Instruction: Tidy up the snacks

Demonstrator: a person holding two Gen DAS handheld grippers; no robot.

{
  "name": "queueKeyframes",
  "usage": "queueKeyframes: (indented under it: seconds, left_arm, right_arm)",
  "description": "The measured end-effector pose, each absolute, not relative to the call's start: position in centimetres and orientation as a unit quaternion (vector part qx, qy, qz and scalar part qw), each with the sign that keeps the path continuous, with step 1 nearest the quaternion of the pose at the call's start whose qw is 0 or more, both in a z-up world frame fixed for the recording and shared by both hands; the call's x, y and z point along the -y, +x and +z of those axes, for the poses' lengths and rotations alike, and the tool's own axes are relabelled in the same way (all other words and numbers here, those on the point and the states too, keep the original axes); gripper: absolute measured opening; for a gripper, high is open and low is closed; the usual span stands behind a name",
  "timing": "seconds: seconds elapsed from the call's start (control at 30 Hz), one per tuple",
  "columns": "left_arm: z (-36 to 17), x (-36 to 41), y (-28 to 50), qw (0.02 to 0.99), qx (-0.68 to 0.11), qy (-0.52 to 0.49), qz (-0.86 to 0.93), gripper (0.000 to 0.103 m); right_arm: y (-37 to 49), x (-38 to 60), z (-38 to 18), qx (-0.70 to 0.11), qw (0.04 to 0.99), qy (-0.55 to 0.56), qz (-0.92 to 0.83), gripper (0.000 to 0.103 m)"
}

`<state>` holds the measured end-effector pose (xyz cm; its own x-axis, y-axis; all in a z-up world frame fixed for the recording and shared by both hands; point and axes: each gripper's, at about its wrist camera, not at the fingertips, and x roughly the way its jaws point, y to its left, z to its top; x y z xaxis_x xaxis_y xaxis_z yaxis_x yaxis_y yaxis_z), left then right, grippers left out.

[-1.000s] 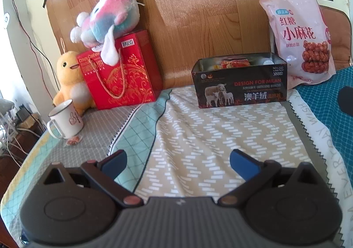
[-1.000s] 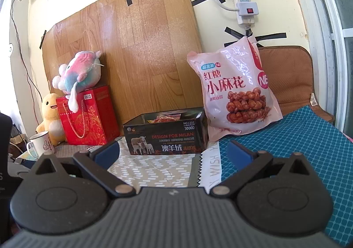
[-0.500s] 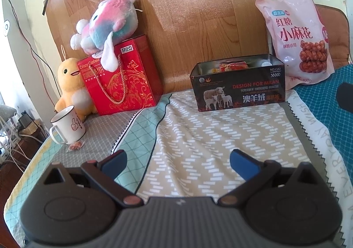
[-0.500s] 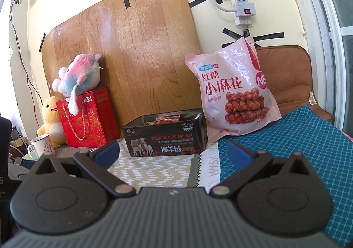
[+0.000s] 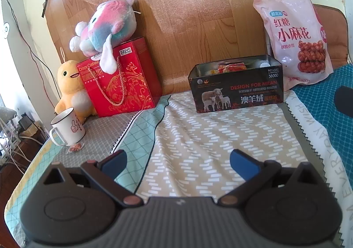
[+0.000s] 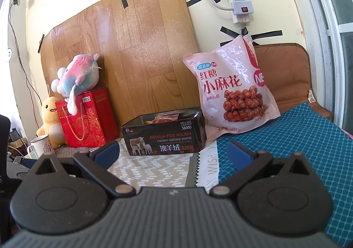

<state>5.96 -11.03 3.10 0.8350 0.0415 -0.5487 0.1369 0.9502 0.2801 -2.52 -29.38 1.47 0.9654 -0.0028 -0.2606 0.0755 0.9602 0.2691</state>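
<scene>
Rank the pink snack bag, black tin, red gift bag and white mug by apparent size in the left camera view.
Pink snack bag, red gift bag and black tin look alike, unranked. White mug is clearly smallest, though nearest.

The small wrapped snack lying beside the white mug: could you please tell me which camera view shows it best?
The left wrist view. There the small wrapped snack lies in plain sight on the grey cloth, just in front of the white mug. In the right wrist view only the mug shows at the left edge; the snack is hidden from that camera.

black tin (image 5: 236, 91) "DESIGN FOR MILAN", "NO.L102", "澳羊绒" (center frame), pink snack bag (image 5: 294, 40) "红糖 小麻花" upper right, cloth (image 5: 317, 128) "WISH"
</scene>
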Motion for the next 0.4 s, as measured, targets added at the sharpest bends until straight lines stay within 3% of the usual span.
queueKeyframes:
  seconds: [0.4]
  left_arm:
    - [3.01,11.28,5.86,0.944,-0.288,0.151,-0.056,0.103]
  right_arm:
    - [-2.60,29.31,1.21,-0.130,0.982,0.138,-0.020,0.103]
